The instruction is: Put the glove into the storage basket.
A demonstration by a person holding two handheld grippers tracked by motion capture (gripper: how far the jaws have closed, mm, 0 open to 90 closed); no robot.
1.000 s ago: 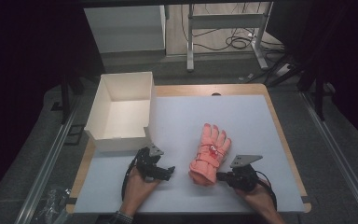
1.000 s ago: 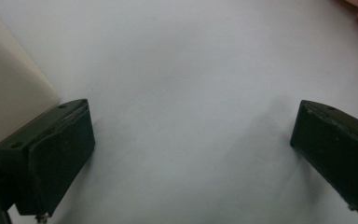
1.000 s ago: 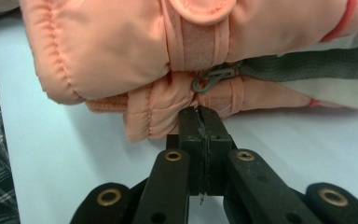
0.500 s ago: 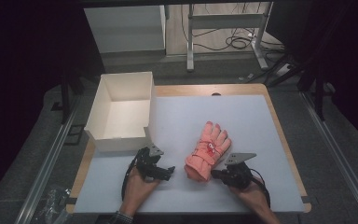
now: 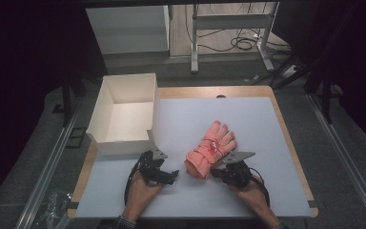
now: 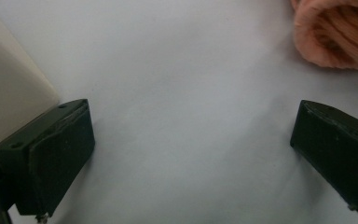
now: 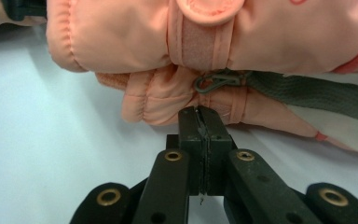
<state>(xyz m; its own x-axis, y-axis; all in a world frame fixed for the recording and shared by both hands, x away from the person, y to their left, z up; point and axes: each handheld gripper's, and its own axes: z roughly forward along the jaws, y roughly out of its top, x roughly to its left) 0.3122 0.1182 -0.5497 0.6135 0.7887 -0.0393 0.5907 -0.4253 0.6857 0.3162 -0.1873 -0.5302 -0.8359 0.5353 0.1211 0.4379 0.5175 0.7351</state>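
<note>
High view: glove [image 5: 210,149] farther left.

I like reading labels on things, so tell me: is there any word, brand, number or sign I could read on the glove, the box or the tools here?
None can be read.
Glove: a small red mark on its back, too small in the high view and cut off in the right gripper view; no letters legible.
Box: plain white, no print.
Left hand-held gripper and right hand-held gripper: plain black, no lettering.

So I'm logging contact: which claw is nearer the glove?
Right. The right claw is shut with its tips at the glove; the left claw sits apart, open.
</note>
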